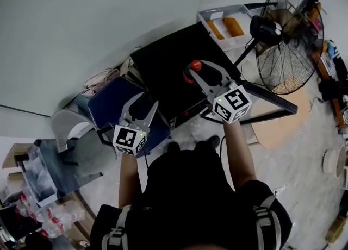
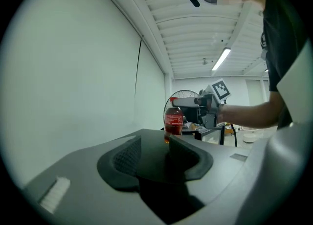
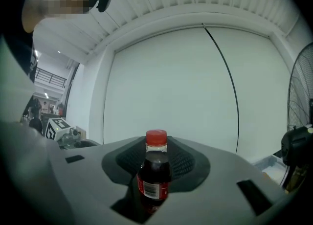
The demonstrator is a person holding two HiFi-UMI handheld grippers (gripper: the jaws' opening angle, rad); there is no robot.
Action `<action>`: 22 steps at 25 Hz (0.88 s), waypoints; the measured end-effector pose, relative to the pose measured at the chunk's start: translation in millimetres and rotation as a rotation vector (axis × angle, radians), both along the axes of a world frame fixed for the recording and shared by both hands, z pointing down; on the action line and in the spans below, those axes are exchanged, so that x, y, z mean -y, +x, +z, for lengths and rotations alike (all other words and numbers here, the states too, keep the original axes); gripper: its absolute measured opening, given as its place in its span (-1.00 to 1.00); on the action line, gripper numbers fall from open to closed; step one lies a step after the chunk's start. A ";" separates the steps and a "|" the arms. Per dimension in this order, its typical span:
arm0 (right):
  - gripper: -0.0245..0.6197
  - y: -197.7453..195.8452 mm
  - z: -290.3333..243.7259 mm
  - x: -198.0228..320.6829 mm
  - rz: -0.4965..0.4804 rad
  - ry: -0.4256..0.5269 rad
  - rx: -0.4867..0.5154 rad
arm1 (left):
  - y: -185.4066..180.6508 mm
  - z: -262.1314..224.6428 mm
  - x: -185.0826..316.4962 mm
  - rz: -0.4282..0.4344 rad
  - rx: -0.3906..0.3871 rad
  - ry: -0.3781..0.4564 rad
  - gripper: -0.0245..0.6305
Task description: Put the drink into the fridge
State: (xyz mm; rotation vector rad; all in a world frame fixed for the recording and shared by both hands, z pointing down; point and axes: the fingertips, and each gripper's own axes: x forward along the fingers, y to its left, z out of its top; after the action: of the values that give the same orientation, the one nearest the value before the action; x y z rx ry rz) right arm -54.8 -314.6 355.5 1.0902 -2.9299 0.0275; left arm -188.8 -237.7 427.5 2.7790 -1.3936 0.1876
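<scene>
The drink [image 3: 155, 172], a red-capped cola bottle, is already in hand. The right gripper [image 1: 202, 73] has its jaws clamped on the bottle's body and holds it upright over a black cabinet [image 1: 168, 61], probably the fridge. Opening it and placing the bottle inside seem to remain. The left gripper [image 1: 140, 105] hovers nearby, jaws spread wide and empty.

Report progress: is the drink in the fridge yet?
Done: right gripper has the bottle clamped upright. In hand: it is held over the black cabinet. Left: no open fridge door shows; left gripper is open and empty; bottle not yet inside.
</scene>
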 end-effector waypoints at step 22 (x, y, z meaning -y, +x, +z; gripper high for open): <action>-0.51 83.1 8.0 -74.5 -0.161 0.006 -0.015 | 83.6 -15.6 -85.9 -0.192 0.036 0.003 -0.44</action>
State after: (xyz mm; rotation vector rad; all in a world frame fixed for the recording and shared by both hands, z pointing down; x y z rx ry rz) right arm 28.3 -240.0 363.5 0.8472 -2.9952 0.0080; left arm -105.2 -151.8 411.9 2.6348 -1.6584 0.2316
